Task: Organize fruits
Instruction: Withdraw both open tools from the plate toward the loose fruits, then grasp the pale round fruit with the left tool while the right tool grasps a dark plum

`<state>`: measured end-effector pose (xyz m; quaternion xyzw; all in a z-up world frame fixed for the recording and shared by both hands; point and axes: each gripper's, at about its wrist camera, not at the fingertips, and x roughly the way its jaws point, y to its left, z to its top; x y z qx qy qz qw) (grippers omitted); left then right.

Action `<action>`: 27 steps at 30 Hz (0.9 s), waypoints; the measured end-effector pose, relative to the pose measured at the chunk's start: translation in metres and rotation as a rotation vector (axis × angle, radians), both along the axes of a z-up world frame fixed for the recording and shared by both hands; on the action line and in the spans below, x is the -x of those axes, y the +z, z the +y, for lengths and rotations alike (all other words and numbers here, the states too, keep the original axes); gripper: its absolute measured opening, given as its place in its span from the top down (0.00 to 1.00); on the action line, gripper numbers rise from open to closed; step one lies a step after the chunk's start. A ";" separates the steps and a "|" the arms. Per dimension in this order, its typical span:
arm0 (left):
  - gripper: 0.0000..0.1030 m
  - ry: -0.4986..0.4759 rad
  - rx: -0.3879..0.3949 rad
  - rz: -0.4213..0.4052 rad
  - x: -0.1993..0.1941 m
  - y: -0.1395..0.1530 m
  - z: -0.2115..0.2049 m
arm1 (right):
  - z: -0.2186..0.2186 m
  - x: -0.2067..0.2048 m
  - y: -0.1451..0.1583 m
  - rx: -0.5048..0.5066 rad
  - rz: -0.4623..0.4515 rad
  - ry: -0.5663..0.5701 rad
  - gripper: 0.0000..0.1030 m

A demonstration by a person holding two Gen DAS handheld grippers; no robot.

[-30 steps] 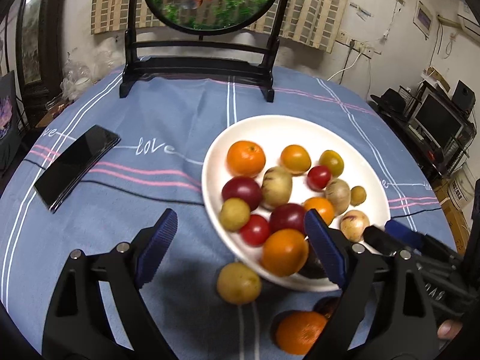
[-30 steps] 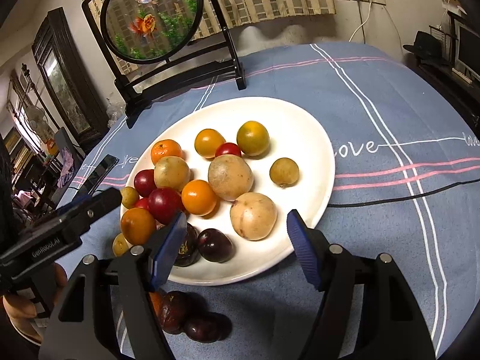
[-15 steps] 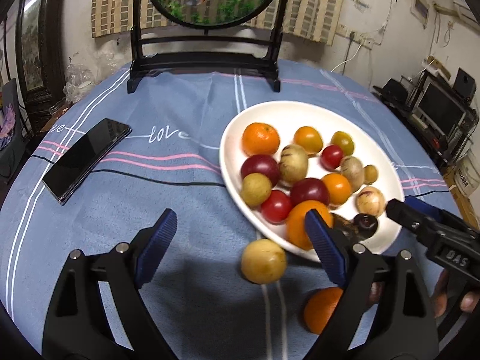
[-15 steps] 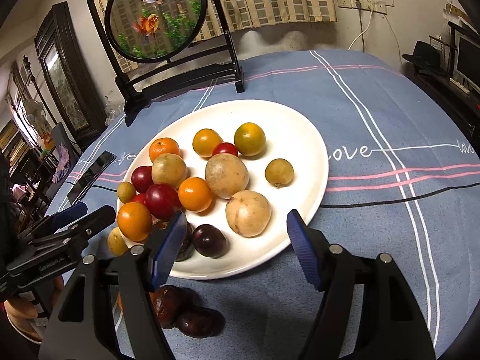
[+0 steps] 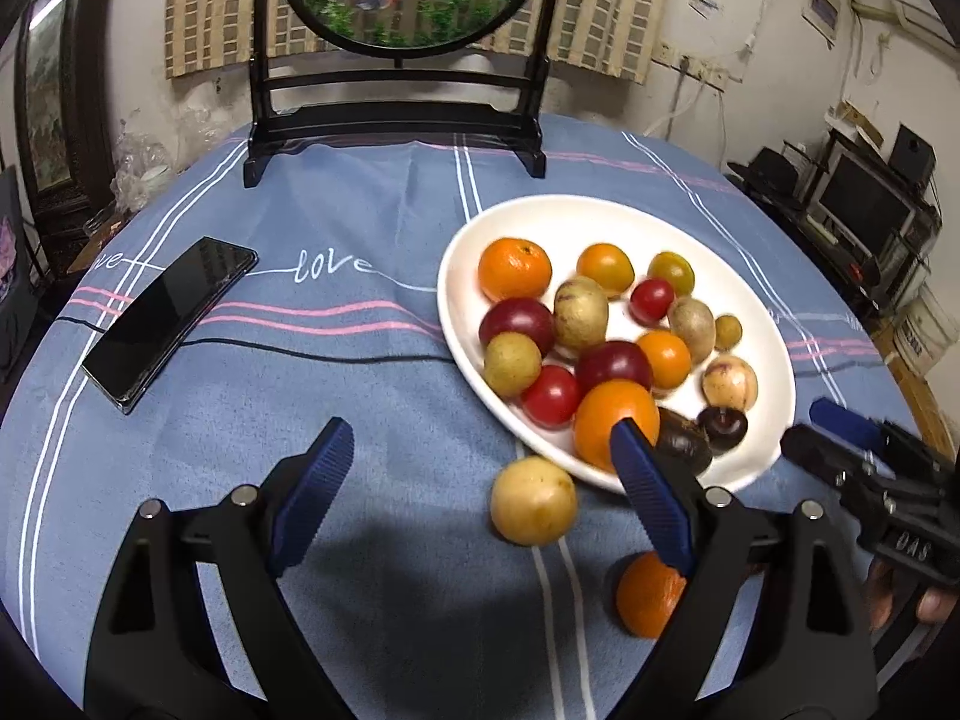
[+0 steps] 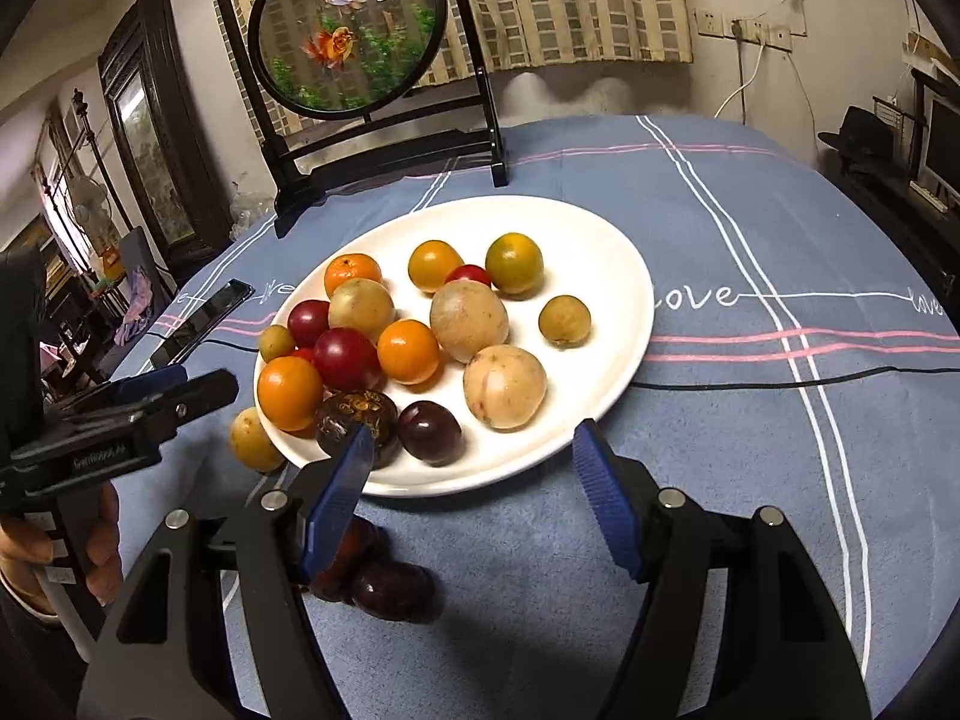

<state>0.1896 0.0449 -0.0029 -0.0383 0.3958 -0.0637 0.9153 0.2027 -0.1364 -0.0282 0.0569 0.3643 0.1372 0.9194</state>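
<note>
Currently, I hold the left claw (image 5: pixel 480 480) spread wide and empty above the blue-clothed surface (image 5: pixel 360 360), and the yellow fruit (image 5: pixel 533 501) lies on the cloth between its fingers, nearer the right-hand pad and just outside the near rim of the white plate (image 5: pixel 456 324). The fruit is round, so no long axis constrains the approach. I judge the left claw the nearer one for this fruit. My right claw (image 6: pixel 474 498) is also spread and empty, pointing at the plate's near edge; two dark plums (image 6: pixel 384 585) lie loose on the cloth below its left finger. A loose orange (image 5: pixel 648 600) sits partly hidden behind the left claw's right finger.
</note>
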 end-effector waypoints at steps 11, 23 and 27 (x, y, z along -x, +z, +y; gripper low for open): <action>0.14 -0.082 -0.079 0.053 0.011 -0.019 -0.012 | 0.003 0.006 0.002 -0.002 -0.003 0.026 0.32; 0.52 -0.118 -0.107 0.089 0.003 -0.040 -0.024 | 0.008 0.012 0.005 0.003 -0.019 0.051 0.32; 0.63 -0.151 -0.111 0.076 0.005 -0.041 -0.031 | 0.008 0.012 0.003 -0.006 0.000 0.064 0.32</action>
